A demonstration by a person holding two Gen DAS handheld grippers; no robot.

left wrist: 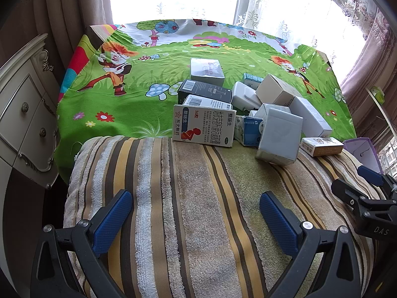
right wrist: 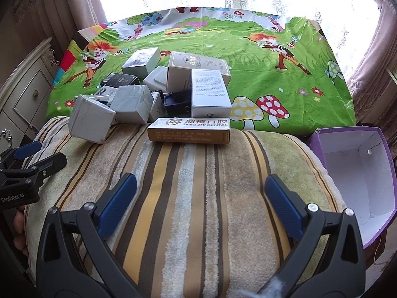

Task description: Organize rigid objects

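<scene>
A heap of several small cardboard boxes lies where the striped towel meets the green cartoon cloth. A white medicine box with red print (left wrist: 204, 128) stands at its near left, a grey-white box (left wrist: 279, 136) (right wrist: 90, 121) tilts at the front, and a tan dental box (right wrist: 189, 131) (left wrist: 321, 146) lies flat. An open purple box with a white inside (right wrist: 357, 173) (left wrist: 364, 152) sits at the right. My left gripper (left wrist: 196, 204) is open and empty over the towel, short of the heap. My right gripper (right wrist: 201, 188) is open and empty, short of the dental box.
The striped towel (left wrist: 193, 198) covers a raised cushion near me. The green cloth (right wrist: 260, 57) spreads behind the heap up to a bright window with lace curtains. A cream drawer cabinet (left wrist: 24, 114) stands at the left edge.
</scene>
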